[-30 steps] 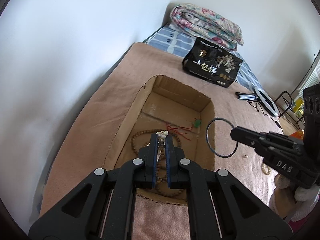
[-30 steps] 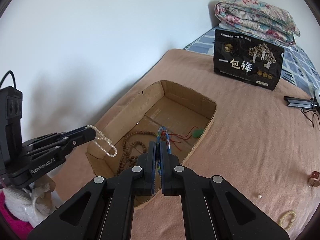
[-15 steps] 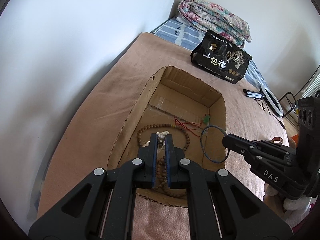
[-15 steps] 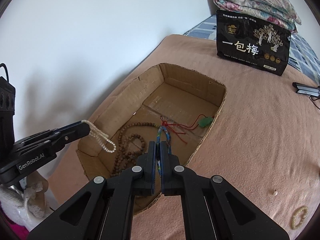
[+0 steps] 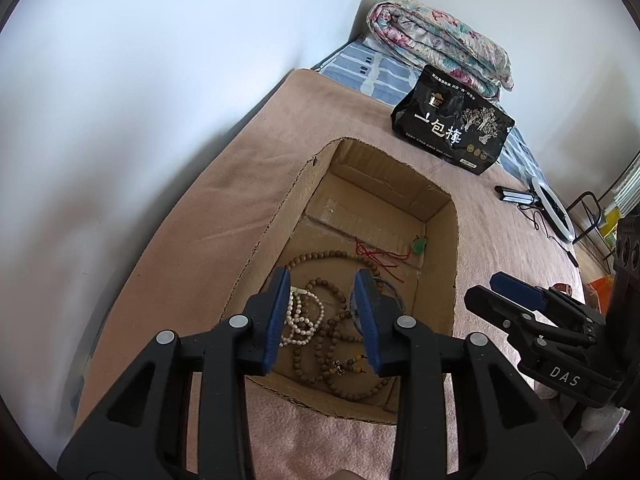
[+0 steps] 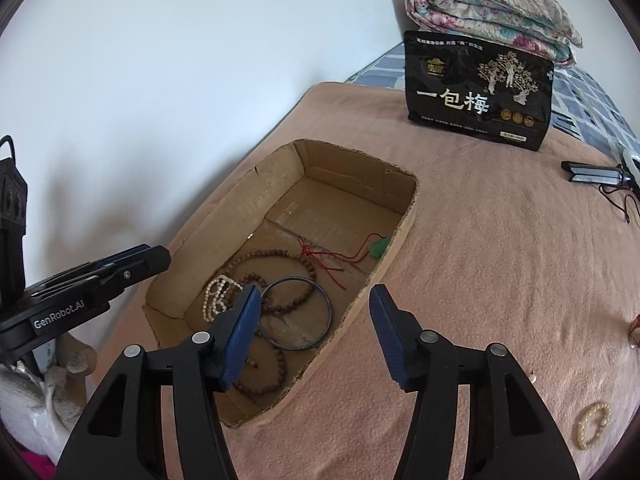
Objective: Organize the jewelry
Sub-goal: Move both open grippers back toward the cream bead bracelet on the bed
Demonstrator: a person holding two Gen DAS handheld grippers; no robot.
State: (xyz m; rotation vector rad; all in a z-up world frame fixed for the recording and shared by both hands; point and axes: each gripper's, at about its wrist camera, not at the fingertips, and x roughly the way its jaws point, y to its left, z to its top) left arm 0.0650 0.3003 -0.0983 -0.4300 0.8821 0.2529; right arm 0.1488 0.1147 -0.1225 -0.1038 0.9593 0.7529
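An open cardboard box lies on the pink blanket. In it lie a white pearl strand, a dark blue bangle, brown wooden bead strings and a green pendant on red cord. My left gripper is open and empty above the pearls. My right gripper is open and empty over the box's near right wall, and shows in the left wrist view.
A black snack bag stands beyond the box, a folded floral quilt behind it. On the blanket to the right lie a pale bead bracelet, a single small bead and a brown ring. A ring light lies far right.
Both grippers opened. The left let the pearl strand fall into the box; the right let the blue bangle fall beside it. Both now lie on the box floor.
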